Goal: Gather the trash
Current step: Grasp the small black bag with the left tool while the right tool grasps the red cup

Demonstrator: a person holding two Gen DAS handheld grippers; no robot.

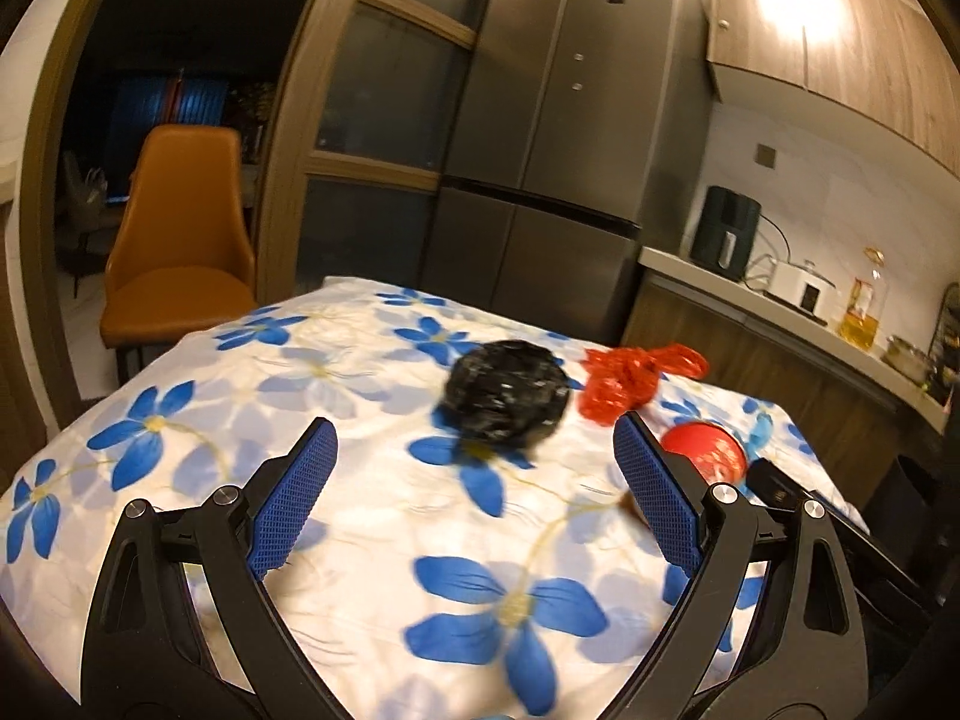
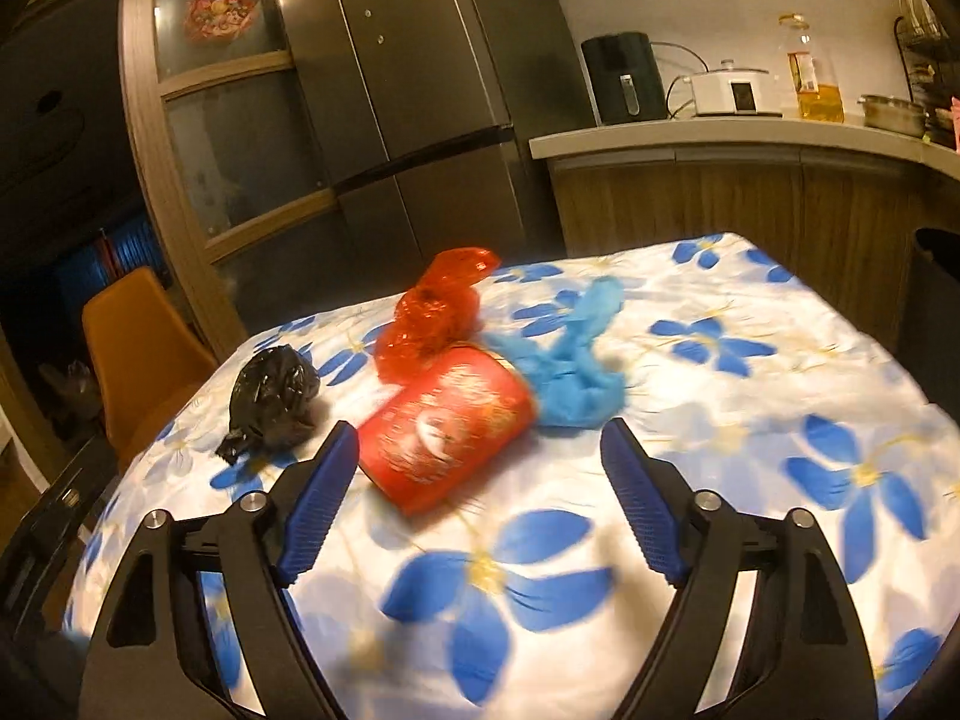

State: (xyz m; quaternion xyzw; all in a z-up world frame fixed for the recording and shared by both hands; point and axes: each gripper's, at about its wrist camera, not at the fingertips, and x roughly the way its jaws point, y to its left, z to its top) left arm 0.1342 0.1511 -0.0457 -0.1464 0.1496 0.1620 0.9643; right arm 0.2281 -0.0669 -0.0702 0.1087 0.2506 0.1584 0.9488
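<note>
A crumpled black plastic bag (image 1: 507, 396) lies on the flowered tablecloth (image 1: 336, 396), just beyond my open, empty left gripper (image 1: 474, 450). A crumpled red plastic bag (image 1: 630, 378) lies to its right, and a red cup (image 1: 708, 450) shows behind the right finger. In the right wrist view the red cup (image 2: 447, 432) lies on its side just ahead of my open, empty right gripper (image 2: 474, 450), left of centre. The red bag (image 2: 435, 312) lies behind the cup, a blue crumpled bag (image 2: 576, 369) to its right, and the black bag (image 2: 273, 402) to its left.
An orange chair (image 1: 174, 240) stands at the table's far left. A grey fridge (image 1: 558, 138) stands behind the table. A counter (image 2: 750, 138) at the right holds a black appliance, a white cooker and an oil bottle (image 2: 810, 72). A dark bin (image 2: 933, 294) stands right of the table.
</note>
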